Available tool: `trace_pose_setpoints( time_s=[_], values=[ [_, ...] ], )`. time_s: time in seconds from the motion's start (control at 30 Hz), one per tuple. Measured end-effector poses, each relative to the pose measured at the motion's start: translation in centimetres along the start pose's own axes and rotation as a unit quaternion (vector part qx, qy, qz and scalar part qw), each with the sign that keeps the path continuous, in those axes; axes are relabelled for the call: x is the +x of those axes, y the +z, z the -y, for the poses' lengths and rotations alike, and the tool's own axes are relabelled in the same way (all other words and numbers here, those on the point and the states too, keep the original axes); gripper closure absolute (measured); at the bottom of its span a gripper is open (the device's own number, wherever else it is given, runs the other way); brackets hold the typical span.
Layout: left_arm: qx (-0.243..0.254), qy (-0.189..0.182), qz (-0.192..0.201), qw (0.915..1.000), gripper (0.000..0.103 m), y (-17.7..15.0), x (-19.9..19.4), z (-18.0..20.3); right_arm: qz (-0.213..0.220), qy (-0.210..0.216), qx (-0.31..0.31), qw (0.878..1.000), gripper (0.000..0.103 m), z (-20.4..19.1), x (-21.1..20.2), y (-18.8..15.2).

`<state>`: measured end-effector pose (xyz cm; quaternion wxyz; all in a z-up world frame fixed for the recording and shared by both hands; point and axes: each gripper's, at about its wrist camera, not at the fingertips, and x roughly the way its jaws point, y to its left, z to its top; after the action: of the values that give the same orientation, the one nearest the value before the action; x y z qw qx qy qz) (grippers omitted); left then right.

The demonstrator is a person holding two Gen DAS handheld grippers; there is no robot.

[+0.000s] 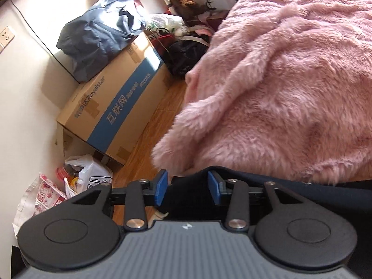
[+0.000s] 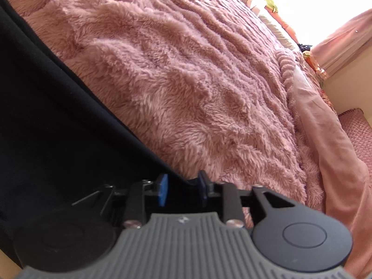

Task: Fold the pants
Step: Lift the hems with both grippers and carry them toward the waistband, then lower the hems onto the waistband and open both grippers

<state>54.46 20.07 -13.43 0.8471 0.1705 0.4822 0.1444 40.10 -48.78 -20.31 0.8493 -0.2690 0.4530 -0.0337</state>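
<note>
Dark navy pants (image 2: 51,107) lie on a pink fluffy blanket (image 2: 197,74) on a bed. In the right wrist view they fill the left side, and their edge runs down between the blue pads of my right gripper (image 2: 181,191), whose jaws stand apart around the cloth. In the left wrist view the pants (image 1: 325,191) lie across the bottom, and a corner of them sits between the blue pads of my left gripper (image 1: 188,188), which is open at the bed's edge.
Left of the bed on the wood floor (image 1: 148,134) stand a cardboard box (image 1: 111,107) with a blue-grey bag (image 1: 97,34) on it, plastic bags (image 1: 88,174) and dark clutter (image 1: 186,55). A pink curtain (image 2: 344,39) hangs far right.
</note>
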Motion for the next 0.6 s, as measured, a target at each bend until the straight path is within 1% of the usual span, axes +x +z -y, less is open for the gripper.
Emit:
trace_pose_setpoints(
  time_s=[0.03, 0.1, 0.13, 0.17, 0.2, 0.27, 0.33, 0.4, 0.5, 0.53, 0.57, 0.6],
  values=[
    [-0.003, 0.02, 0.0, 0.9998, 0.055, -0.2, 0.1, -0.8, 0.005, -0.002, 0.005, 1.0, 0.062, 0.1, -0.5, 0.0],
    [-0.03, 0.043, -0.004, 0.9986, 0.055, -0.4, 0.3, -3.2, 0.018, -0.003, 0.02, 1.0, 0.062, 0.1, -2.0, 0.1],
    [-0.046, 0.044, -0.007, 0.9979, 0.055, -0.6, 0.3, -4.2, 0.029, 0.004, 0.029, 0.999, 0.062, 0.0, -2.9, 0.2],
    [-0.063, 0.037, -0.009, 0.9973, 0.055, -0.9, 0.3, -5.2, 0.04, 0.012, 0.037, 0.998, 0.064, -0.3, -3.8, 0.6],
    [-0.074, 0.019, -0.006, 0.997, 0.055, -1.3, 0.1, -5.9, 0.052, 0.027, 0.047, 0.997, 0.066, -0.8, -4.7, 1.0],
    [-0.083, -0.033, -0.001, 0.996, 0.055, -2.3, -0.4, -6.3, 0.072, 0.078, 0.066, 0.992, 0.08, -2.6, -6.4, 2.3],
    [-0.069, -0.095, 0.002, 0.9931, 0.061, -3.9, -1.0, -5.5, 0.091, 0.136, 0.078, 0.984, 0.085, -5.2, -7.5, 3.8],
    [-0.036, -0.145, 0.01, 0.9887, 0.063, -5.5, -1.7, -3.4, 0.104, 0.188, 0.08, 0.974, 0.088, -8.4, -8.1, 5.4],
    [-0.001, -0.198, 0.023, 0.9798, 0.064, -7.4, -3.0, 0.3, 0.109, 0.232, 0.073, 0.964, 0.092, -13.7, -7.7, 7.6],
    [0.002, -0.218, 0.029, 0.9756, 0.064, -7.8, -3.4, 1.3, 0.107, 0.241, 0.075, 0.962, 0.095, -15.0, -7.3, 8.2],
    [0.005, -0.233, 0.035, 0.9717, 0.064, -8.0, -3.8, 2.2, 0.101, 0.254, 0.083, 0.958, 0.095, -16.3, -6.7, 8.9],
    [0.006, -0.252, 0.044, 0.9667, 0.064, -8.2, -4.1, 3.3, 0.099, 0.256, 0.09, 0.957, 0.095, -17.4, -6.2, 9.5]
  ],
)
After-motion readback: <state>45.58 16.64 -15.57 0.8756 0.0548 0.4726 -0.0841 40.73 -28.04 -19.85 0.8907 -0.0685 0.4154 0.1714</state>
